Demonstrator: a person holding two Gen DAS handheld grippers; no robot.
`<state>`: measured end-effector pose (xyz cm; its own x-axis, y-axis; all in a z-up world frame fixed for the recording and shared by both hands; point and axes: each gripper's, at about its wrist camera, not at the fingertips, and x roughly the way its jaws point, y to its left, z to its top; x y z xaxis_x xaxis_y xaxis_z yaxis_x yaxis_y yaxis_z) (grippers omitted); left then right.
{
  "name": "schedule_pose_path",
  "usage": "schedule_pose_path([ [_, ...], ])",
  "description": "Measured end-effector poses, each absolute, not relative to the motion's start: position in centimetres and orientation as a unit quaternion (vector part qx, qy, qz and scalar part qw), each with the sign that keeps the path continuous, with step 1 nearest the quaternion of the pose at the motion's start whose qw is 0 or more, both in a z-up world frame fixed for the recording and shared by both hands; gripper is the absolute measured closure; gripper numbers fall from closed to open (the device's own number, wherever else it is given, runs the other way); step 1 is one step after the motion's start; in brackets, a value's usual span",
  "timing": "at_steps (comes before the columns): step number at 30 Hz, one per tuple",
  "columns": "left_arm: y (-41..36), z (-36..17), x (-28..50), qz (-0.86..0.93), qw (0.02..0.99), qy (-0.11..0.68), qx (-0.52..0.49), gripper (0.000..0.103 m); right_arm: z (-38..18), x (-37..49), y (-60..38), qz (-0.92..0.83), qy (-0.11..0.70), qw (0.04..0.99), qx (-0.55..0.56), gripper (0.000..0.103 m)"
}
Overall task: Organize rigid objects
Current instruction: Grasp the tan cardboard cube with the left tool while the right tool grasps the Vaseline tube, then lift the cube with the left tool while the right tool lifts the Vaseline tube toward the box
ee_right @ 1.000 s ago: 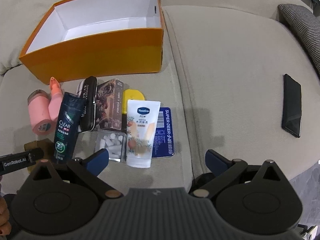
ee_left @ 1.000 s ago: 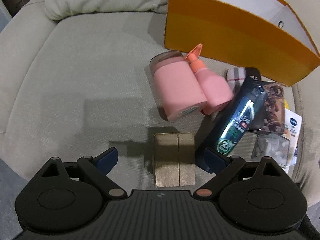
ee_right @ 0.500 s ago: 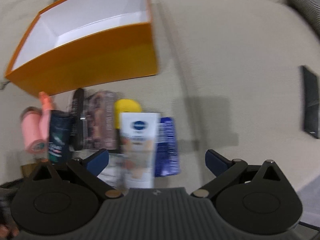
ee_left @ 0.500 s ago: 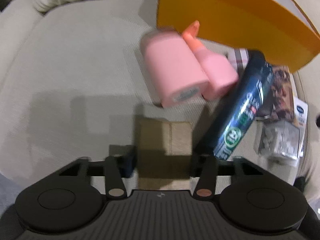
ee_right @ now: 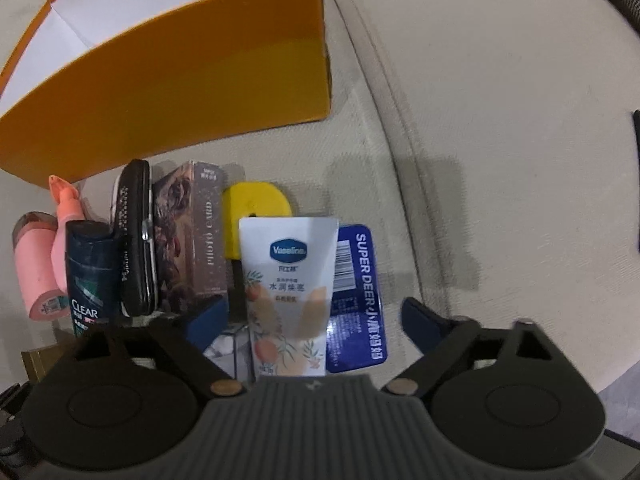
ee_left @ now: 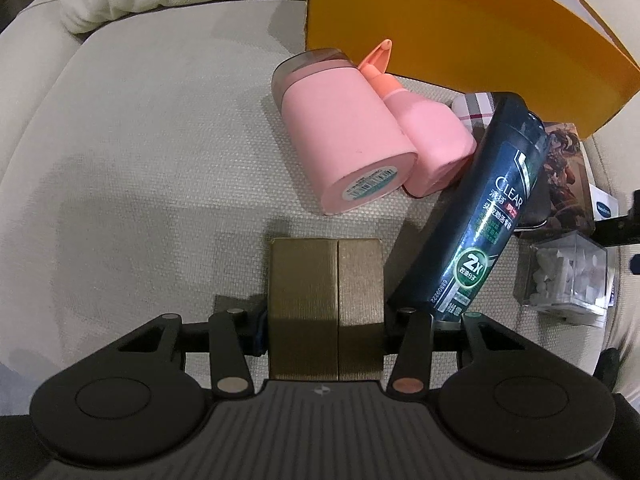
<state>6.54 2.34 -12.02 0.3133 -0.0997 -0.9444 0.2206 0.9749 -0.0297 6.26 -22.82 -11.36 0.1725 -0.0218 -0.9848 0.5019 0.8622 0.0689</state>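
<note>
The left gripper (ee_left: 325, 332) has closed in since a second ago: its fingers, then spread wide on either side of the gold box (ee_left: 325, 304), now press against the box's two flanks, the box sitting between them on the sofa cushion (ee_left: 140, 160). Just right of the right finger lies the dark CLEAR shampoo bottle (ee_left: 486, 216), its base nearly touching the finger's linkage. Ahead of the fingers, the pink cylinder (ee_left: 344, 132) and the pink spray bottle (ee_left: 430, 136) lie side by side and touching, closer in the view than before. Far right of the fingers sits a clear case of white pieces (ee_left: 566, 276), and beyond everything stands the orange box (ee_left: 460, 36). The right gripper (ee_right: 312, 320) has its fingers spread wide and holding nothing; it has moved forward and down, so the Vaseline tube (ee_right: 290, 280) that lay ahead of it a second ago now lies between the fingers, with the blue SUPER DEER pack (ee_right: 358, 292) beside it toward the right finger. Beyond the fingertips is a yellow item (ee_right: 256, 208), to the left the photo card box (ee_right: 192, 236) and a black case (ee_right: 136, 236), and farthest off the orange box with its white interior.
</note>
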Motion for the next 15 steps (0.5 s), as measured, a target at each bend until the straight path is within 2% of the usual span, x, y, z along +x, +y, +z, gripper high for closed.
schedule_pose_path([
  [6, 2.7, -12.1, 6.2, -0.104, 0.811, 0.574, 0.051, 0.047, -12.7, 7.0, -22.2, -0.172, 0.628, 0.732, 0.199, 0.033],
  [8, 2.8, -12.5, 6.5, -0.104, 0.811, 0.574, 0.051, 0.046, -13.1, 7.4, -21.7, -0.175, 0.632, 0.73, 0.191, 0.034],
  [10, 2.9, -12.4, 6.5, -0.105, 0.812, 0.572, 0.053, 0.046, -13.4, 7.9, -20.9, -0.182, 0.635, 0.73, 0.174, 0.037],
  [12, 2.8, -12.3, 6.4, -0.105, 0.814, 0.569, 0.058, 0.045, -13.5, 8.5, -19.9, -0.187, 0.638, 0.733, 0.144, 0.046],
  [15, 2.4, -12.4, 6.2, -0.107, 0.817, 0.563, 0.065, 0.044, -13.8, 9.2, -18.2, -0.199, 0.642, 0.732, 0.108, 0.049],
])
